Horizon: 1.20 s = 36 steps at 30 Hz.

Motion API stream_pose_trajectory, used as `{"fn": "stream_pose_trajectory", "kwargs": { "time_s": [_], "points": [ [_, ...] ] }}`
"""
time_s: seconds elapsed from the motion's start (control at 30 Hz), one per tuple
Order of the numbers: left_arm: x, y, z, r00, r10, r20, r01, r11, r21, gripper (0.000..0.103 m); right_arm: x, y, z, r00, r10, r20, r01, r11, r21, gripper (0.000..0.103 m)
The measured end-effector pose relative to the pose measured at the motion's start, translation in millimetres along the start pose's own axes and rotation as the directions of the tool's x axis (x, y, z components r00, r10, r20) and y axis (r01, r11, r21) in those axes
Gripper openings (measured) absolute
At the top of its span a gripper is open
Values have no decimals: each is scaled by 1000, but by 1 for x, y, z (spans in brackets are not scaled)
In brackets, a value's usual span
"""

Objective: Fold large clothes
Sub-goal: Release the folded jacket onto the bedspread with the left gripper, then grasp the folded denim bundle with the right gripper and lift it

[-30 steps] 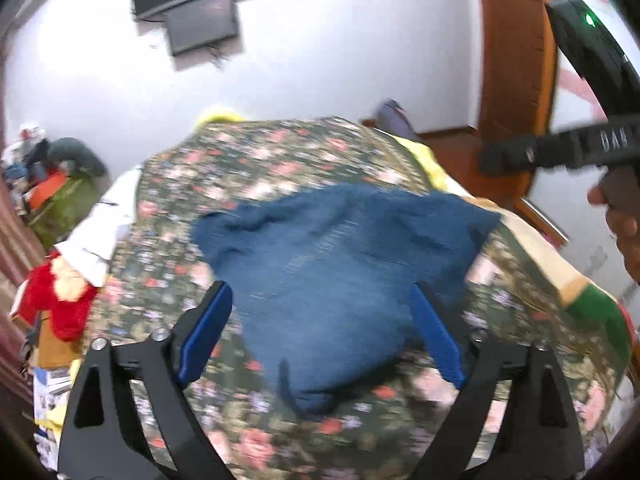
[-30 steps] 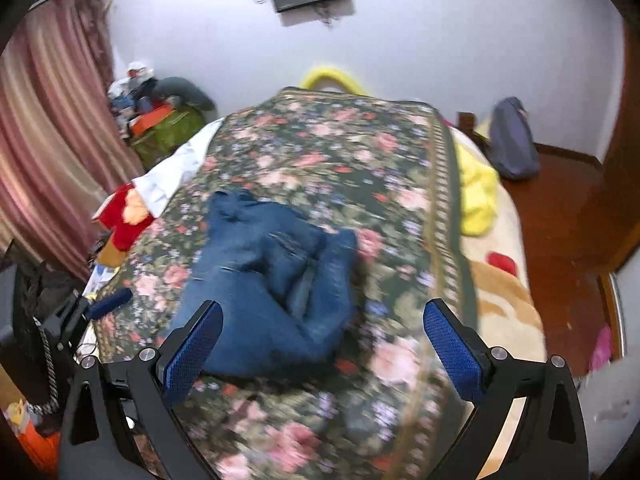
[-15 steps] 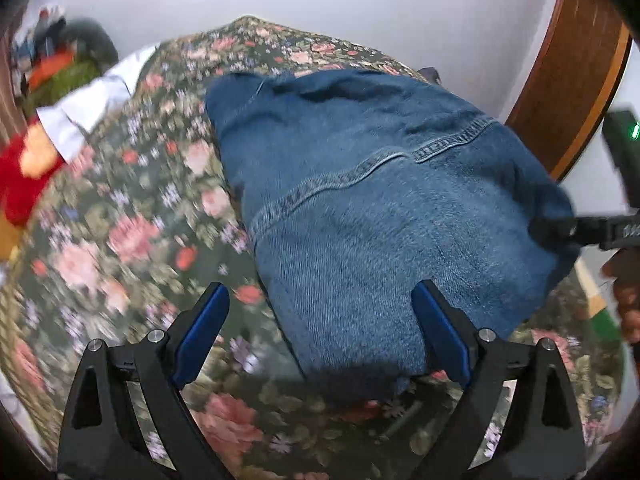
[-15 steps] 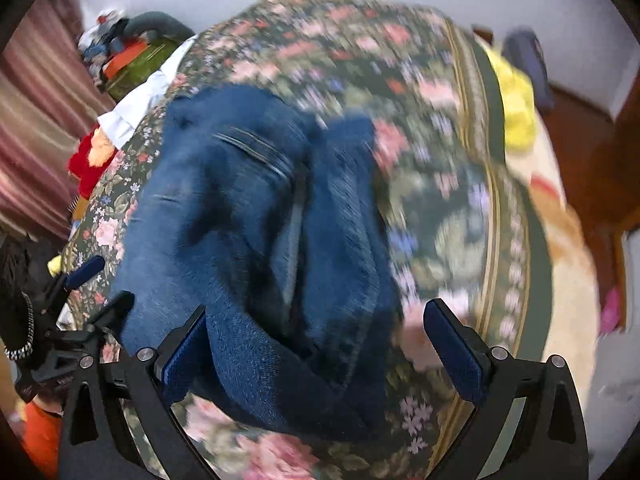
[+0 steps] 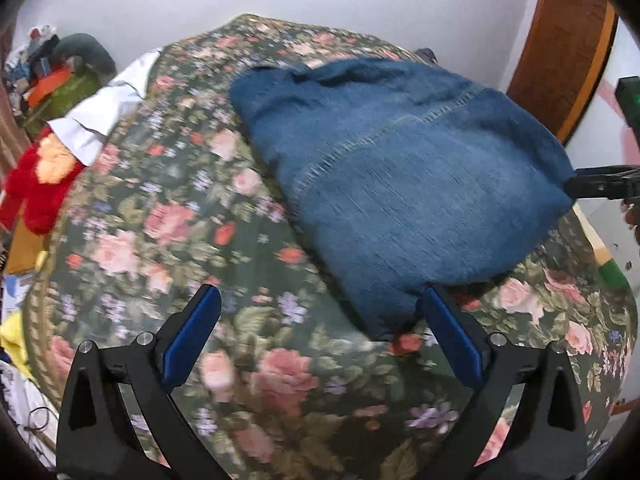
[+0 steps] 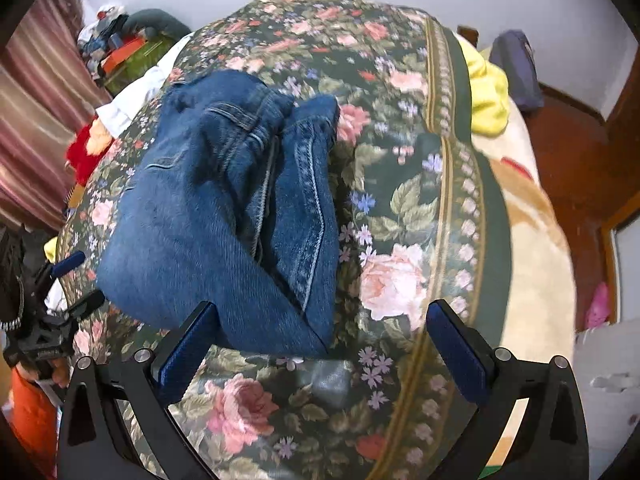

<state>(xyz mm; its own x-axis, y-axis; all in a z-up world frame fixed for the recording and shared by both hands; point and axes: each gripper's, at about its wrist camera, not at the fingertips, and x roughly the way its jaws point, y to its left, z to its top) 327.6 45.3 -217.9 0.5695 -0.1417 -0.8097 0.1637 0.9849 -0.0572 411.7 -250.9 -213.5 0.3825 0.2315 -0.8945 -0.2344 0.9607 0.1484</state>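
Both grippers have come down closer to the jeans [image 5: 400, 184] than they were a second ago, when the folded pile looked small and far up the bed [image 5: 160, 240]. Now the jeans fill much of each view and lie in a thick folded bundle on the flowery bed cover, near the front edge. The left gripper [image 5: 320, 336] has its fingers spread wide and holds nothing; its right finger sits just beside the near corner of the denim. The right gripper [image 6: 320, 344] is also spread wide and empty, with its left finger in front of the bundle's near edge. The folding looks mostly done, since the legs are already stacked over each other. What may be left is one more fold or a little tidying. Around the bed are a red stuffed toy [image 5: 36, 184], a white cloth [image 5: 104, 116], a yellow cloth [image 6: 486, 96] and a heap of clutter [image 6: 120, 40]. Nothing lies on the jeans or blocks them.
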Motion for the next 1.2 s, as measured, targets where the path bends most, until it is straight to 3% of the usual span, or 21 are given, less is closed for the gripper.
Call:
{"fn": "stream_pose_trajectory", "kwargs": {
  "time_s": [0.1, 0.2, 0.33, 0.43, 0.53, 0.57, 0.63, 0.7, 0.73, 0.93, 0.97, 1.1, 1.17, 1.2],
  "points": [
    [-11, 14, 15, 999, -5, 32, 6, 999, -41, 102, -14, 10, 11, 1000, -15, 28, 16, 999, -52, 103],
    [-15, 22, 34, 998, -13, 59, 18, 997, -75, 102, -27, 23, 29, 998, 25, 62, -19, 995, -94, 103],
    [4, 27, 54, 996, -87, 28, 90, 987, -131, 102, -21, 41, 52, 996, 51, 77, -40, 989, -142, 103],
    [31, 30, 61, 978, -204, -37, 194, 963, -186, 102, 8, 47, 70, 999, 40, 17, -37, 987, -158, 103],
    [64, 34, 63, 949, -294, -111, 258, 931, -259, 102, 50, 36, 82, 995, 32, -94, -45, 989, -142, 103],
    [72, 34, 63, 939, -320, -124, 276, 920, -279, 102, 59, 31, 84, 990, 67, -122, -82, 989, -125, 103],
    [89, 39, 62, 904, -412, -112, 353, 869, -347, 102, 72, 18, 90, 970, 178, -167, -188, 981, -48, 103],
    [105, 42, 62, 861, -497, -107, 419, 812, -407, 102, 85, 10, 94, 941, 269, -206, -273, 962, 12, 103],
    [112, 43, 62, 854, -510, -103, 425, 799, -426, 103, 93, 8, 96, 924, 312, -222, -313, 949, 35, 103],
    [129, 38, 66, 852, -517, -81, 444, 795, -413, 103, 133, 16, 98, 840, 450, -304, -433, 893, 124, 103],
    [133, 39, 67, 848, -524, -82, 448, 791, -417, 103, 136, 21, 99, 839, 449, -308, -432, 893, 124, 103],
    [152, 46, 64, 816, -575, -61, 477, 729, -491, 103, 141, 30, 102, 846, 441, -301, -424, 897, 123, 101],
    [152, 45, 65, 820, -570, -54, 470, 723, -506, 100, 140, 28, 100, 847, 451, -282, -425, 893, 150, 90],
    [149, 43, 67, 828, -558, -54, 461, 733, -500, 95, 138, 27, 100, 844, 461, -273, -433, 887, 159, 86]
  ]
}}
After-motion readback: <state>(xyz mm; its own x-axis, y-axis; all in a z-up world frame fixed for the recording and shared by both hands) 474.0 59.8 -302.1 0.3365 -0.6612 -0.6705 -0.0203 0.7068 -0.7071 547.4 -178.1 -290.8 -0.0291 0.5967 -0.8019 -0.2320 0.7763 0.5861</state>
